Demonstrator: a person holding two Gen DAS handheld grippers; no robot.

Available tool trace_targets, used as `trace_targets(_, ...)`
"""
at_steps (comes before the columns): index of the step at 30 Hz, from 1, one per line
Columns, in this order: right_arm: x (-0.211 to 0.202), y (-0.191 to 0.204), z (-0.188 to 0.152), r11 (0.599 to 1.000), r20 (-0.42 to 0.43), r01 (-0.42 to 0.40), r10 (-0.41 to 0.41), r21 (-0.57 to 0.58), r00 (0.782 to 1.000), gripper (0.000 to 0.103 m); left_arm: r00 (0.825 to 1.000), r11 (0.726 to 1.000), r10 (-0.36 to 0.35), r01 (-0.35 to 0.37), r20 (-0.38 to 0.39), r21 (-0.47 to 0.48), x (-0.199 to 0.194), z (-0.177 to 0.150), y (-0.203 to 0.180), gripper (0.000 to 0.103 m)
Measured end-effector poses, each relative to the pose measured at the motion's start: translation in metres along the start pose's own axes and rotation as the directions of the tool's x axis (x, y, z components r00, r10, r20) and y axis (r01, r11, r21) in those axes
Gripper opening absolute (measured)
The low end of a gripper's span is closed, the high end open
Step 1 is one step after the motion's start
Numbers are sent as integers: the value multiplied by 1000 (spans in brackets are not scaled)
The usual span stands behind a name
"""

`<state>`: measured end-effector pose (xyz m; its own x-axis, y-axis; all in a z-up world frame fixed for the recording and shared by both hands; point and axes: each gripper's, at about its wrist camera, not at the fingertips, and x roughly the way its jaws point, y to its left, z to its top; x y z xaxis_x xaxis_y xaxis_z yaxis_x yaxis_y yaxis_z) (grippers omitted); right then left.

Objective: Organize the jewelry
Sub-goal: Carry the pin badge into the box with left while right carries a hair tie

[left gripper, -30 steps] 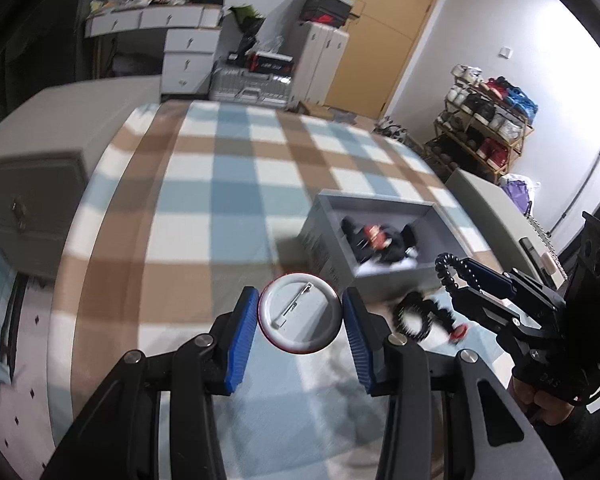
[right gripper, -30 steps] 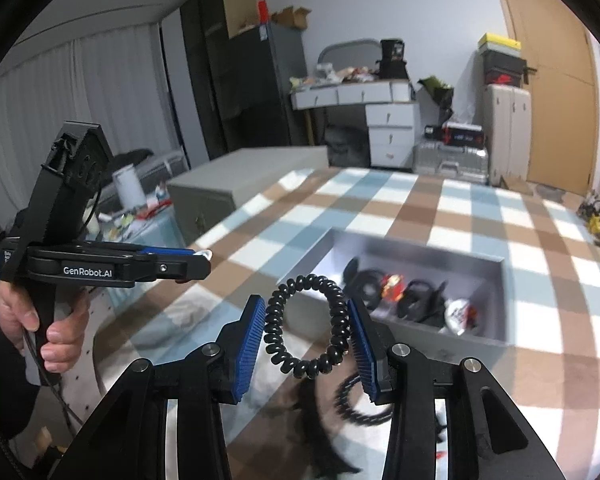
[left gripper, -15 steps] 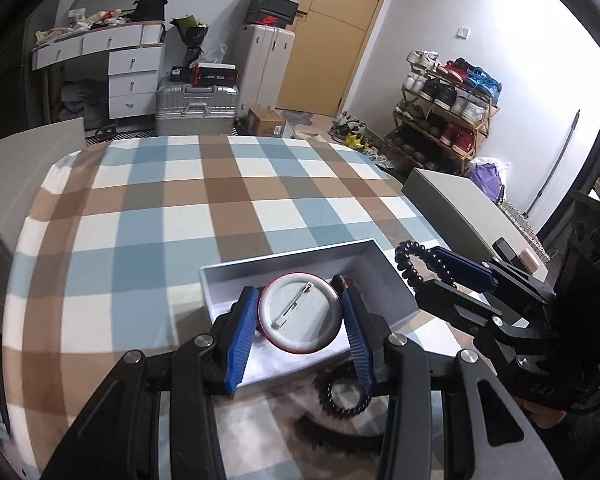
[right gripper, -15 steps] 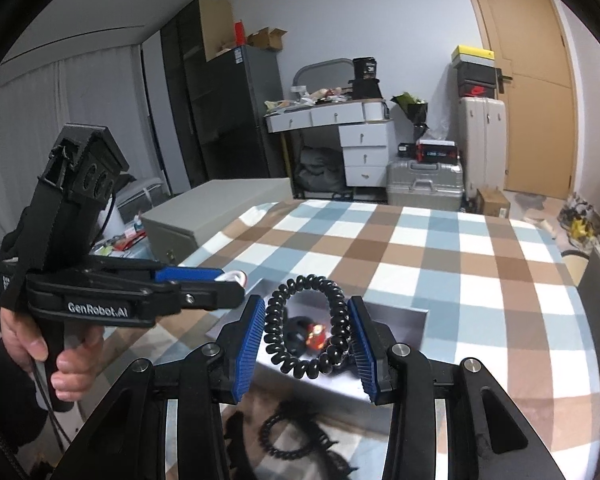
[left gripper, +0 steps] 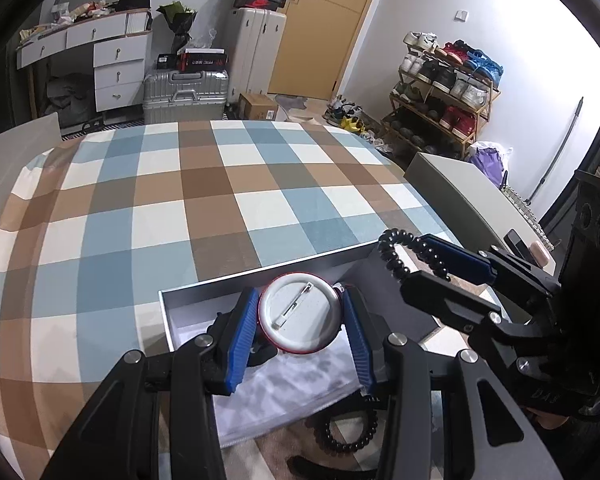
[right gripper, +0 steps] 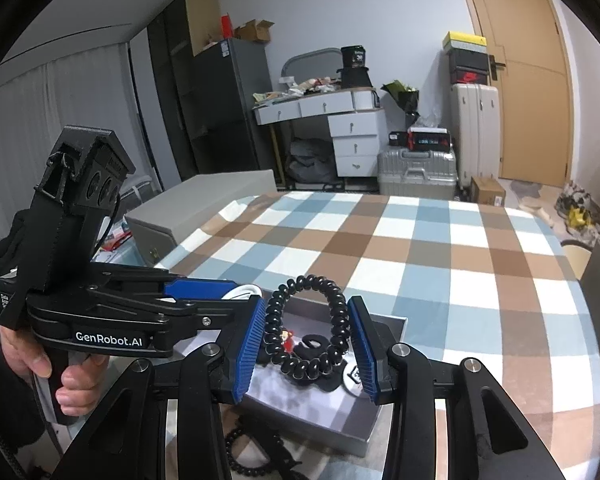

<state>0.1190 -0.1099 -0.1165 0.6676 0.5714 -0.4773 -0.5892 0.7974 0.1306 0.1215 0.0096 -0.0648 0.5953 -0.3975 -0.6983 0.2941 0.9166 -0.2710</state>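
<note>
- Left claw point(left gripper: 302, 322) clamped on a round pin badge point(left gripper: 300, 312), back side up, pin bar visible. Badge hangs just above the open grey tray point(left gripper: 260, 276), over its near-left part.
- Right claw point(right gripper: 307, 340) clamped on a black coil hair tie point(right gripper: 308, 328), pads pressing the loop from both sides. It hangs over the tray's middle, above the dark items already lying inside.
- Tray sits on a checked cloth point(left gripper: 140, 220); whether that covers a bed or a counter, cannot tell.
- Badge, by judgement: light, stiff, thin metal shell. Held by the rim edge, which looks smooth, so it could slip or pivot between the pads. Pin on the back could snag on the tray lining. Rim grip across the full width is the sound one.
- Coil tie, by judgement: light, springy, soft. It gives under squeeze and may spring or bounce on release. Not fragile. Any part of the loop takes a grip.
- A second black beaded loop point(left gripper: 350, 432) lies outside the tray on the cloth, near its front edge, not yet put away.
- Neither piece needs force; a low release should keep both inside the tray walls.
</note>
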Motion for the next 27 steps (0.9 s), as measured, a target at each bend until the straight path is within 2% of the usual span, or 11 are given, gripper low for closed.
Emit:
trace_targets(5, 9, -5, -2, 1000, -20, 9, -9, -1, 1000, 41, 1000, 1000, 21, -20, -19, 13, 10, -2, -1, 37)
trace_targets(11, 18, -12, -4, 1000, -44, 24, -23, 15, 999, 42, 999, 1000, 8, -8, -32, 8, 15, -1, 1, 37)
trace_targets(18, 24, -20, -7, 999, -56, 40, -38, 37, 998, 50, 999, 1000, -14, 13, -44, -8, 17, 0, 1, 37)
trace_targets(21, 21, -22, -7, 998, -43, 38, -36, 50, 998, 60, 999, 1000, -7, 6, -41, -2, 15, 0, 0, 44)
trace_targets(23, 15, -23, -8, 997, -29, 38, -37, 60, 999, 64, 999, 1000, 7, -7, -37, 3, 14, -1, -1, 61)
trace_targets(27, 5, -22, -6, 997, -6, 40, -39, 61, 999, 67, 1000, 1000, 21, -21, -23, 0, 8, -3, 1, 63)
